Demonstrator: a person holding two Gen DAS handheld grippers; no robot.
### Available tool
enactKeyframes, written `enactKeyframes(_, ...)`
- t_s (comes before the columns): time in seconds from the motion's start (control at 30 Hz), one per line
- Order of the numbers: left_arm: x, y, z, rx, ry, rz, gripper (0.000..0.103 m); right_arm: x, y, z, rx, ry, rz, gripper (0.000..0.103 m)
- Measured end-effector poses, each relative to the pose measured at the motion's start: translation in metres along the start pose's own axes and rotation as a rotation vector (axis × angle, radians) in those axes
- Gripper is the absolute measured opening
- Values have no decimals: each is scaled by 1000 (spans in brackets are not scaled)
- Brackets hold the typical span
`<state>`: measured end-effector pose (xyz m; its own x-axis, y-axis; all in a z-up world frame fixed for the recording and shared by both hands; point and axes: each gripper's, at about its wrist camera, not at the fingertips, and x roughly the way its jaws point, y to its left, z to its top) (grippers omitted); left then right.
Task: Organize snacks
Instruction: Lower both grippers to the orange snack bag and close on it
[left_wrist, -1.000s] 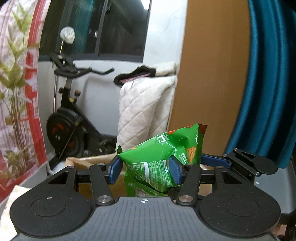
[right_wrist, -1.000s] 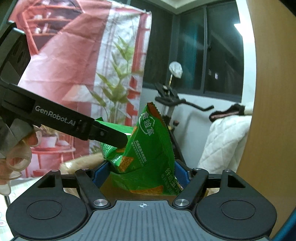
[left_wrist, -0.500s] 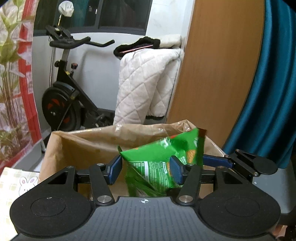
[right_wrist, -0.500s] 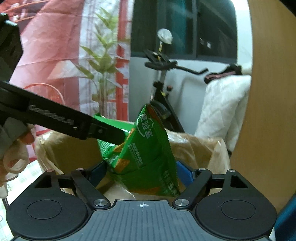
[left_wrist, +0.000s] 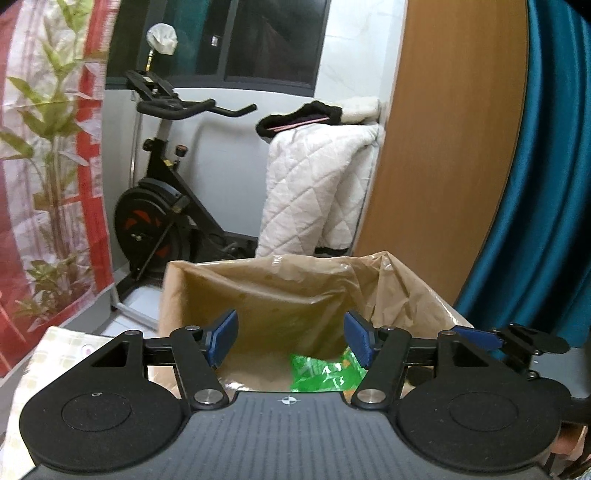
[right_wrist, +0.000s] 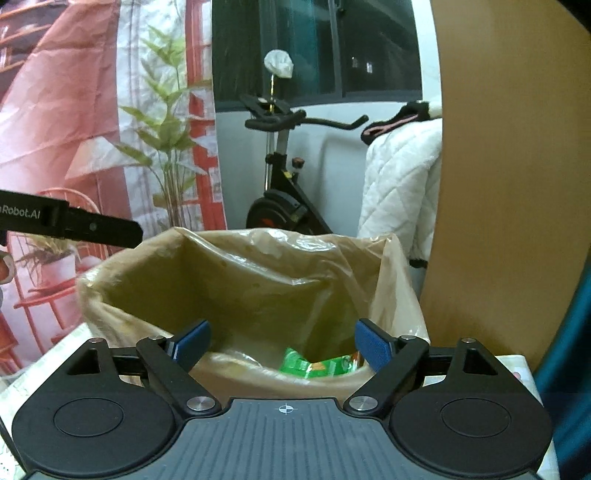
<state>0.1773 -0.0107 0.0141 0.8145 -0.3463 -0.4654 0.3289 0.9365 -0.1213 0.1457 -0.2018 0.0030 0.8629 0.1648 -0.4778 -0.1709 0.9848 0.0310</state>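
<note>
Now both tools, left (left_wrist: 291, 338) and right (right_wrist: 282, 345), just opened, empty above the green snack bag (left_wrist: 323, 376).

A home: exercise bike (left_wrist: 162, 206), quilted blanket (left_wrist: 317, 184), teal curtain (left_wrist: 546, 166)

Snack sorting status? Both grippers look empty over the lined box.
Done: green snack bag lies inside the plastic-lined box. In hand: nothing; left gripper and right gripper have just been opening, jaws apart, nothing between them. Left: no other snacks show in either view, so can't tell.
</note>
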Motion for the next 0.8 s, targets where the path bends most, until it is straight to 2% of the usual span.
enactKeyframes(0.3, -35, 10, -8, -72, -23, -2, 66, -35, 28, -9, -37, -54, 41, 83)
enactKeyframes(0.47, -46, 14, -25, -90, -21, -6, 66, -42, 40, -18, -38, -37, 81, 83)
enactKeyframes(0.63, -47, 18, -58, -88, 32, -9, 65, -40, 57, -43, -48, 30, 125, 80)
enactKeyframes(0.8, -40, 23, -97, -95, 121, -33, 64, -36, 73, -76, -53, 136, 176, 65)
